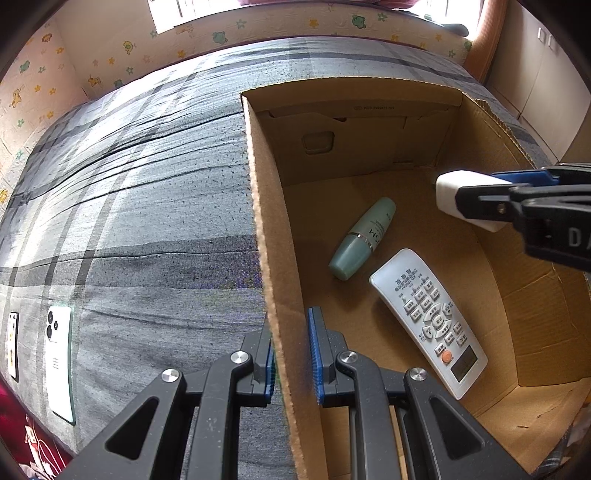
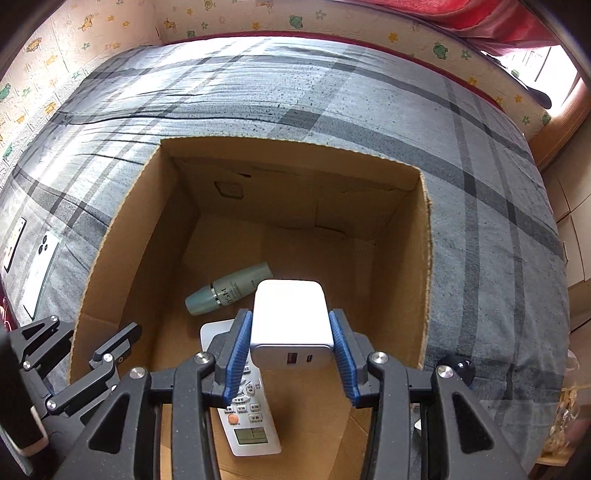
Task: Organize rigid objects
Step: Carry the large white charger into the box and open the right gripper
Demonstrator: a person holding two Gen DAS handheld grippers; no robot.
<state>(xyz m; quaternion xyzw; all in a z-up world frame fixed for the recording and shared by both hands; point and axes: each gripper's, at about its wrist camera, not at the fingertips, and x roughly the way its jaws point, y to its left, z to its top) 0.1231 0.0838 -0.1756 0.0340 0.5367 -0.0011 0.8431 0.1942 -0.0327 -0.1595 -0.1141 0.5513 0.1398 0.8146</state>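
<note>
An open cardboard box (image 1: 273,258) (image 2: 424,258) stands on the bed. A green bottle (image 1: 360,240) (image 2: 229,290) and a white remote control (image 1: 430,321) (image 2: 251,424) lie on its floor. My right gripper (image 2: 290,345) is shut on a white charger block (image 2: 290,321) and holds it above the box; it shows at the right of the left wrist view (image 1: 469,201). My left gripper (image 1: 291,350) straddles the box's left wall, one finger on each side; the inner finger stands a little off the wall.
The bed has a grey plaid cover (image 1: 147,184). A white phone (image 1: 59,354) (image 2: 40,266) and a smaller white device (image 1: 13,343) lie on it left of the box. A patterned padded wall (image 2: 295,22) borders the bed.
</note>
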